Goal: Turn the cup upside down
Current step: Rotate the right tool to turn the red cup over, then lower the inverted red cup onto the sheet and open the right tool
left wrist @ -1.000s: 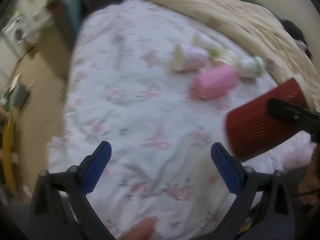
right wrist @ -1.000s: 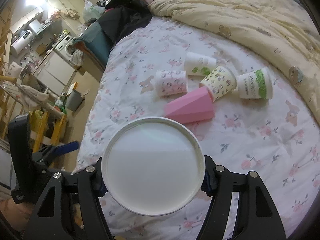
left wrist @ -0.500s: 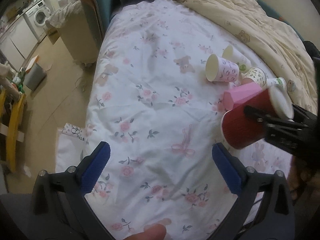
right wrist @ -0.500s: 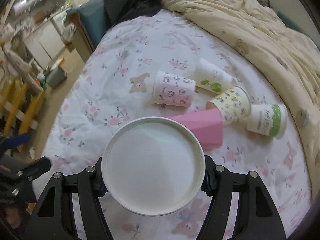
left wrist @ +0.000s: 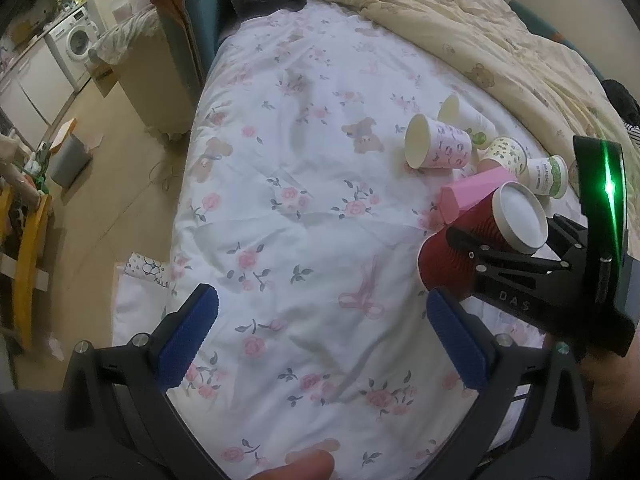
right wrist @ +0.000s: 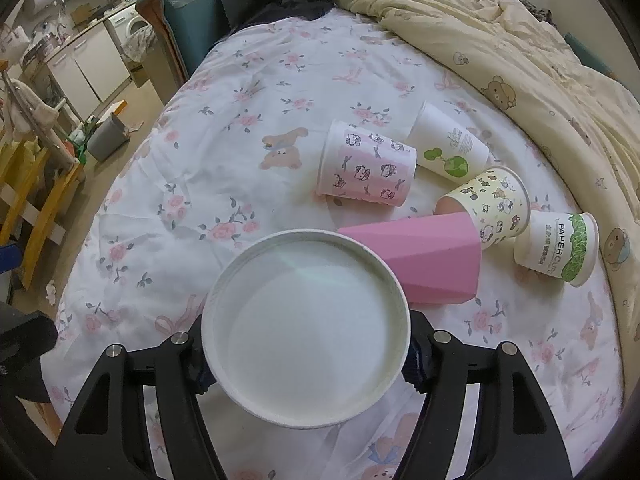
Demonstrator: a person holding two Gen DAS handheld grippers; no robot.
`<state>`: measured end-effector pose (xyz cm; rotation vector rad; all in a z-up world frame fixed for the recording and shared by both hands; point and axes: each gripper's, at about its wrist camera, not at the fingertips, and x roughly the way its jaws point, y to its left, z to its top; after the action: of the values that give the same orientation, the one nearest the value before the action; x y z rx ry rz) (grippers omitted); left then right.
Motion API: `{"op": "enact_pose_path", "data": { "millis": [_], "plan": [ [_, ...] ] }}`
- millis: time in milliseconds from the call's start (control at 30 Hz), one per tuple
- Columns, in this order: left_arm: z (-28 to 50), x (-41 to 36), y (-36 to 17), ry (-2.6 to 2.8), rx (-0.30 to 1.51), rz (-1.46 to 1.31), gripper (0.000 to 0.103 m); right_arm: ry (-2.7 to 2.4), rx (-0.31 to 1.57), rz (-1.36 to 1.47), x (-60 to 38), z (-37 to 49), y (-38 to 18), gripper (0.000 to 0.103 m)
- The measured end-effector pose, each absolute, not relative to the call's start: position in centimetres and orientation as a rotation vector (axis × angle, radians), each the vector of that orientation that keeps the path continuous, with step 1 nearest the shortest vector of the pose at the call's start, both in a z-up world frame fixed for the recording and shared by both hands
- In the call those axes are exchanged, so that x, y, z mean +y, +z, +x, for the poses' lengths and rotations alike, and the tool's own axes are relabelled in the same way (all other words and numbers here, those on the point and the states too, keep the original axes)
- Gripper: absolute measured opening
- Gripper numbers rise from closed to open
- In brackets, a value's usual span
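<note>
My right gripper is shut on a red ribbed paper cup. The cup is held upside down, its white base up and towards the right wrist camera, its mouth down just above the floral bedsheet; I cannot tell whether it touches. The right gripper shows at the right of the left wrist view. My left gripper is open and empty, low over the sheet to the left of the red cup.
Several paper cups lie on their sides behind the red cup: a pink faceted one, a pink patterned one, a white one with green print, a yellowish one and a green-banded one. A cream duvet lies at right. The bed edge and floor are at left.
The red cup has turned from lying sideways in the right gripper to base-up and has come lower over the sheet. My left gripper has drawn back a little.
</note>
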<state>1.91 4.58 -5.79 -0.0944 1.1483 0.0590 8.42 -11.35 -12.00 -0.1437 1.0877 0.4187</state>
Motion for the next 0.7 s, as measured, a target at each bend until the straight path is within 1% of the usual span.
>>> {"op": "enact_pose_path", "data": {
  "millis": [33,67,133,500,700],
  "plan": [
    [1.9,4.5,-5.8,0.058,1.147,-0.094,0.103,0.43,1.09,-0.124,-11.6,8.5,-12.1,0.075],
    [1.9,4.5,-5.7,0.056,1.144,-0.095,0.103,0.444,1.099,-0.103,-11.6,8.5,-12.1,0.083],
    [1.8,4.5,-5.6,0.055,1.136,-0.092,0.103,0.474,1.133,-0.044,-12.0,8.9,-12.3,0.095],
    [1.4,5.1,-4.4,0.079,1.048,-0.098,0.103,0.48,1.015,0.1,-14.0,6.9,-7.2,0.097],
    [0.4,4.6,-3.1,0.059,0.97,-0.088,0.103,0.378,0.926,0.114,-16.2,4.5,-4.7,0.098]
  ]
}}
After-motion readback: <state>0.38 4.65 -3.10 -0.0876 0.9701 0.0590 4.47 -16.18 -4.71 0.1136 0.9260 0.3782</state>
